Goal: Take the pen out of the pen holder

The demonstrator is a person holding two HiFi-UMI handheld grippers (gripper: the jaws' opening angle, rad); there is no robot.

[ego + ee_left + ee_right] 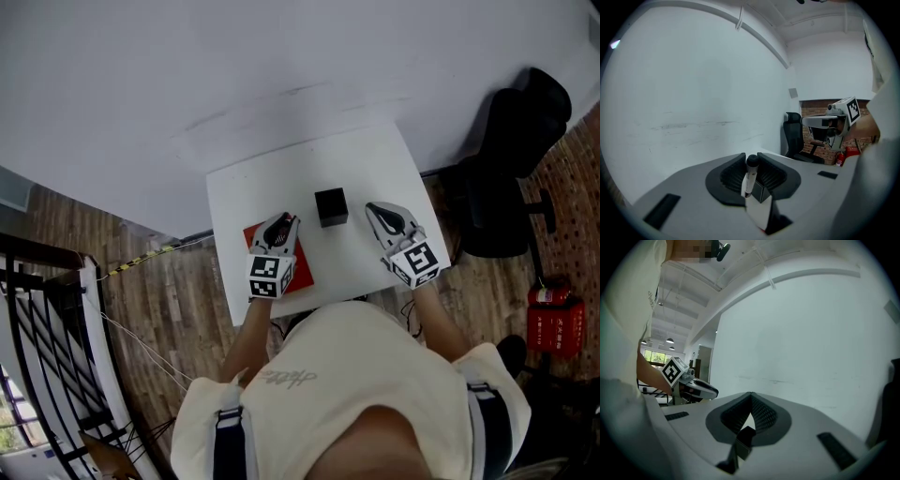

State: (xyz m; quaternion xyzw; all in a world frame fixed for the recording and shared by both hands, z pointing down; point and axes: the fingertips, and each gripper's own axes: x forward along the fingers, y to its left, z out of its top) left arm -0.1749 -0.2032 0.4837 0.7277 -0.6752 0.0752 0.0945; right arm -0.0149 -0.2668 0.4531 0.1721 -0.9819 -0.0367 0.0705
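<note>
Pen (748,180) held upright in left tool (751,155), just beside its black pen holder (330,206).
The left tool's jaws clench the white, black-capped pen above a red pad (302,269) on the white worktop (375,159). The holder stands between both tools. At its right, the right tool (750,393) has its jaws pressed together on nothing.

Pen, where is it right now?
In the left gripper view, the pen stands upright, gripped by the left gripper, with the black pen holder just behind it.
</note>
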